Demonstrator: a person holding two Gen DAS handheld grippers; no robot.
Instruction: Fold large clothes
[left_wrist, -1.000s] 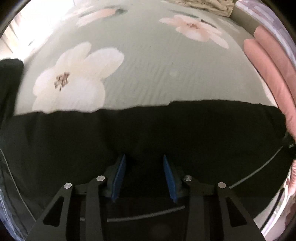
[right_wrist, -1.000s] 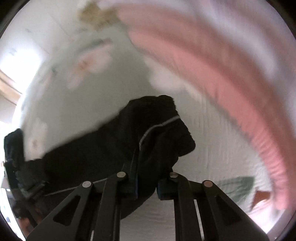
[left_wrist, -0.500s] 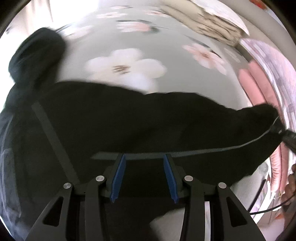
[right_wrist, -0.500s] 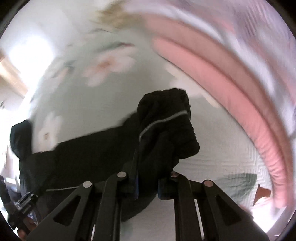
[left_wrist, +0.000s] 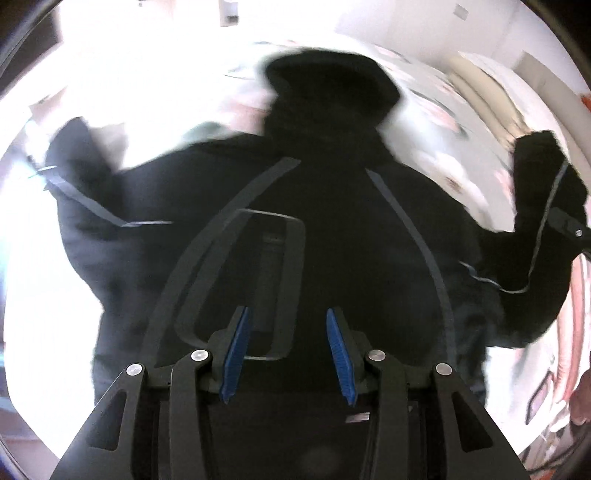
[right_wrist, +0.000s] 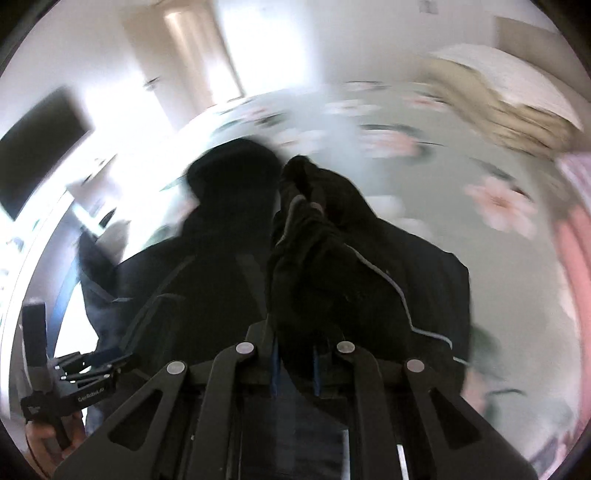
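— Where's our black jacket (left_wrist: 332, 229)?
— Spread in front of us over the floral bedspread (right_wrist: 491, 206). Our right gripper (right_wrist: 294, 363) pinches a bunched part; our left gripper (left_wrist: 287, 350) gapes wide, clamping nothing.
— Any writing?
— Small lettering on the left gripper's body, blurred.

A bed (right_wrist: 424, 236) with a pale green flowered cover is seen below white walls (right_wrist: 280, 40). A dark screen (right_wrist: 40, 147) is mounted at left; strong daylight floods in.
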